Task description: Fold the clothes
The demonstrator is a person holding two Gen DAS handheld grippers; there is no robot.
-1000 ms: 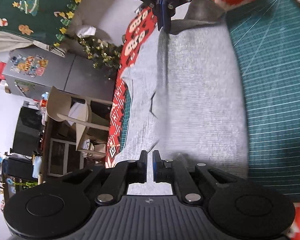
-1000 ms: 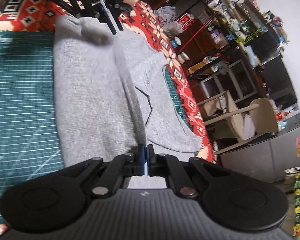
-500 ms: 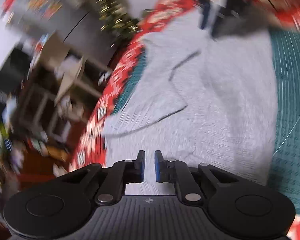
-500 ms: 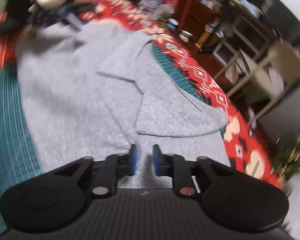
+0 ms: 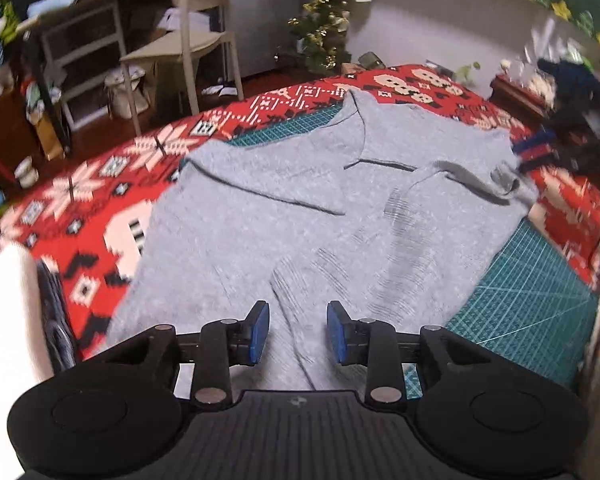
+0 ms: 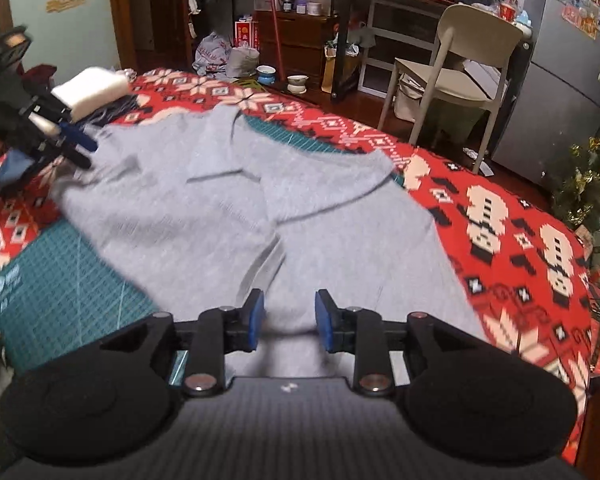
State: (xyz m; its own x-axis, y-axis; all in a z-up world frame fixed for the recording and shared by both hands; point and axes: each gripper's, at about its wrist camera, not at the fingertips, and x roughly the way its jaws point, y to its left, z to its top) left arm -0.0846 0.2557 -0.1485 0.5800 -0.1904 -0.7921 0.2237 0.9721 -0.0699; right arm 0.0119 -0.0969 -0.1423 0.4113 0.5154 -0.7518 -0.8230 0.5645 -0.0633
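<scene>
Grey knitted sweater (image 5: 284, 216) lies spread on the green gridded cutting mat (image 5: 540, 300), which sits on a red-and-white patterned Christmas tablecloth (image 5: 112, 184); both sleeves are laid inward across the body, so the garment looks partly folded. Left gripper (image 5: 298, 332): blue pads apart, jaws have just been opening, nothing pinched, only knit fabric seen through the gap below. Right gripper (image 6: 288, 320): same, jaws have just been opening, pads clear of the cloth, nothing held. In the right wrist view the left gripper shows at the far left edge, just beside the sweater's corner; in the left wrist view a dark blur at the right edge is probably the right gripper, too smeared to read. Risks as I judge them. (1) The right-hand corner of the sweater (image 5: 508, 184) is bunched and raised; folding over it would lock in a lump. (2) The loose sleeve edges could drag or flip open if a pad brushes them on approach. (3) The jaws are only moderately parted; a doubled layer of thick knit may not enter cleanly, giving a one-layer pinch and a skewed fold. (4) The far edge overhangs the mat onto the tablecloth; pulling there could take up tablecloth with the knit. (5) A white folded item (image 6: 90, 90) lies near the left gripper and could be knocked.
</scene>
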